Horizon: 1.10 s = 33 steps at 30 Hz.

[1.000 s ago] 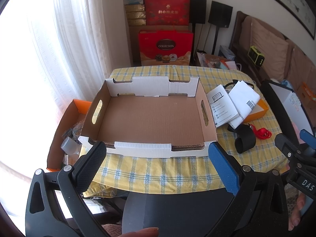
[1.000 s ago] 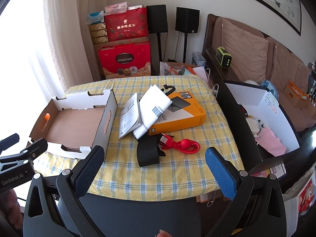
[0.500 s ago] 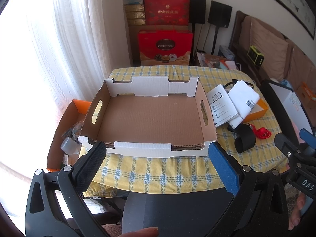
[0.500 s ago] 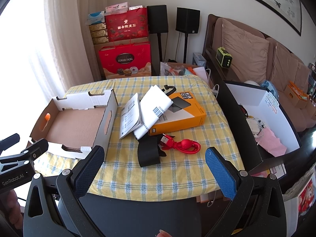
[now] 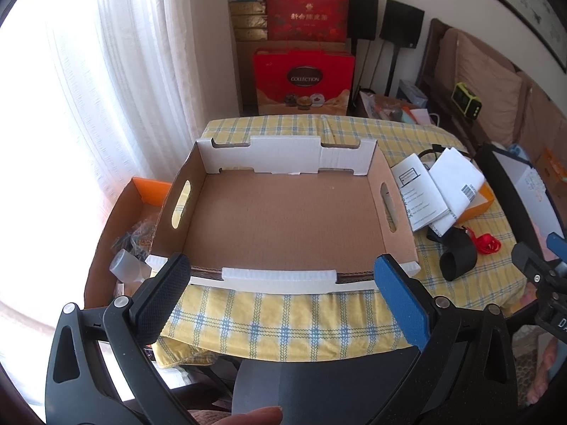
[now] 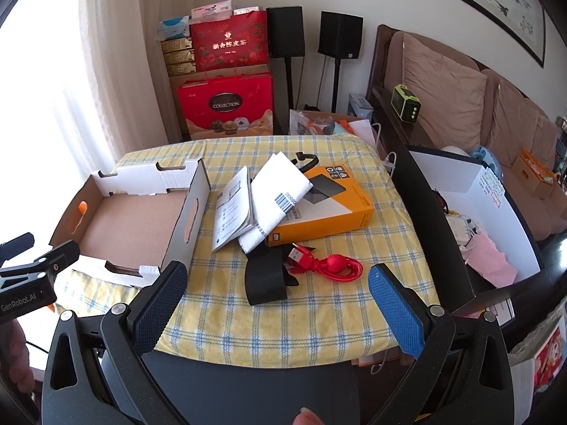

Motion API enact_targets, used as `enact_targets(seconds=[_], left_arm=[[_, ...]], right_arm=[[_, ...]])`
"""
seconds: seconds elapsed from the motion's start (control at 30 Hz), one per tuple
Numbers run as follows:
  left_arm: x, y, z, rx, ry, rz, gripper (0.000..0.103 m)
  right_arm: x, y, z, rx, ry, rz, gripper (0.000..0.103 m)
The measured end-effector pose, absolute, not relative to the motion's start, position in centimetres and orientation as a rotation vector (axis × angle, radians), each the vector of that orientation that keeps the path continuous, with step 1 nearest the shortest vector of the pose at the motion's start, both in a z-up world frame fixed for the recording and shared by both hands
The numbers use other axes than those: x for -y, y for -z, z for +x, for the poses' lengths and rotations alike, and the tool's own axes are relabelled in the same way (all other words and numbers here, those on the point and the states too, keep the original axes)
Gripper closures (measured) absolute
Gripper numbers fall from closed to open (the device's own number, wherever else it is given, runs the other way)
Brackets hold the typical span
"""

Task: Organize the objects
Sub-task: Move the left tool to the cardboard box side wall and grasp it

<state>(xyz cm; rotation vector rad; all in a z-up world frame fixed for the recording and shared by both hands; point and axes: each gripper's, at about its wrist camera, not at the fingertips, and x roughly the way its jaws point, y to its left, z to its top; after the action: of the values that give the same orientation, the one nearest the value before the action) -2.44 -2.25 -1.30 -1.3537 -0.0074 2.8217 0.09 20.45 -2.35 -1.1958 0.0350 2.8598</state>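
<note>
An empty open cardboard tray (image 5: 283, 212) sits on the left of a yellow checked table (image 5: 283, 318); it also shows in the right wrist view (image 6: 134, 226). To its right lie an orange box (image 6: 329, 209), a white booklet (image 6: 232, 209), a white packet (image 6: 280, 191), a black strap (image 6: 265, 279) and a red cable (image 6: 329, 265). My left gripper (image 5: 281, 279) is open and empty, just before the tray's near wall. My right gripper (image 6: 276, 279) is open and empty, near the table's front edge, before the strap and cable.
An orange box with clutter (image 5: 124, 248) stands on the floor left of the table. A white-lined bin (image 6: 471, 219) stands to the right, beside a sofa (image 6: 460, 106). Red gift boxes (image 6: 226, 106) and black speakers (image 6: 340, 35) stand behind the table.
</note>
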Motion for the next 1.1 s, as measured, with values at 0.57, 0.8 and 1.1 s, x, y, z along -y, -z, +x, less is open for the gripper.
enact_targets(seconds=[0.57, 0.8, 1.1], left_arm=[[13.6, 4.6, -9.3, 0.079, -2.889, -1.508, 0.028], [13.7, 6.3, -9.9, 0.099, -2.805, -1.548, 0.043], [14.0, 8.1, -10.6, 0.201, -2.691, -1.602, 0.071]], right_arm=[[-20.1, 2.6, -3.6, -0.082, -2.923, -1.268, 0.016], [-16.4, 4.6, -6.5, -0.063, -2.976, -1.437, 0.046], [-13.7, 8.1, -8.8, -0.091, -2.95, -1.641, 0.064]])
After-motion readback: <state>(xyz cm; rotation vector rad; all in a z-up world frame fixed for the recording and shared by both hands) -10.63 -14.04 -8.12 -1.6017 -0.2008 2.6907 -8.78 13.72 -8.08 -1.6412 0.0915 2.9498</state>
